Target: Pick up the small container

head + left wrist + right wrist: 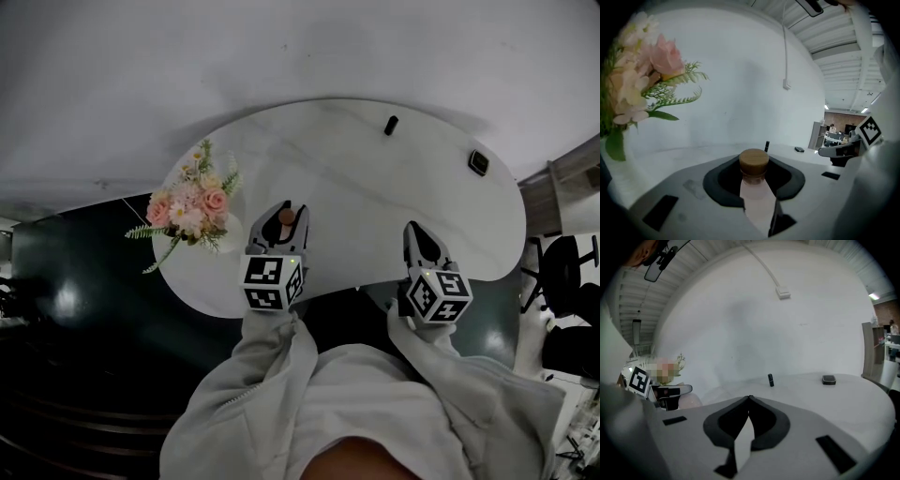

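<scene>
Already your left gripper clamps the bottle at the table's seven o'clock; lifting remains. Right gripper pinched together, empty.

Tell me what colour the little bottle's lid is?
Light brown, like wood; the lid shows best in the left gripper view.

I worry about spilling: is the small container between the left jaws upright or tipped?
Upright: the small container stands vertical in the left gripper view, wooden lid on top.
</scene>
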{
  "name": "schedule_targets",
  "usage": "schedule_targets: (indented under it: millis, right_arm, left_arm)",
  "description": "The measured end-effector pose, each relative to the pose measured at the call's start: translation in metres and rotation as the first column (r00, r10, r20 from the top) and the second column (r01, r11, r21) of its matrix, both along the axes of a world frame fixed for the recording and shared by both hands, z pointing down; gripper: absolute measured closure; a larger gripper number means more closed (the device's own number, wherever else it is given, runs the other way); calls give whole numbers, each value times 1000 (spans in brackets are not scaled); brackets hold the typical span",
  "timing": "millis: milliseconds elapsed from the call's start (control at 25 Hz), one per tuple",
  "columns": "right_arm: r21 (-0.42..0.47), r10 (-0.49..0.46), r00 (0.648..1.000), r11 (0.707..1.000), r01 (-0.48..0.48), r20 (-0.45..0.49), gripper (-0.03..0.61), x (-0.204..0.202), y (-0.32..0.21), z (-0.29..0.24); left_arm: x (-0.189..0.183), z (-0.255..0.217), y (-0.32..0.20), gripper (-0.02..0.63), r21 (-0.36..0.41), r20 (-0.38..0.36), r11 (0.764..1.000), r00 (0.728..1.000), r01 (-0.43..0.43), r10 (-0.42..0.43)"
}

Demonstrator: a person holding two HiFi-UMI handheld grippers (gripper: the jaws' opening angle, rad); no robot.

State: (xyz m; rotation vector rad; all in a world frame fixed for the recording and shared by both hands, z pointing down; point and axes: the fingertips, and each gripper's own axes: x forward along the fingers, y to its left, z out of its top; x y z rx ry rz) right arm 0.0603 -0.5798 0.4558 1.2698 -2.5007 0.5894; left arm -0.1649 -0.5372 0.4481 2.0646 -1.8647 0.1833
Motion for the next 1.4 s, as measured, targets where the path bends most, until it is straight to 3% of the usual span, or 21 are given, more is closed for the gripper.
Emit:
schedule_targets:
  millis: [640,1400]
  right_arm:
    - [136,-193,981,971,196,-34,529,-58,-8,-43]
    - [96,-196,980,975,199,-38,529,-59,-2,-38]
  left_arm:
    - [-23,-19,47,499,20,-8,996,996,91,-91]
    - [-22,-16,50,499,12,-1,997,997,76,-76]
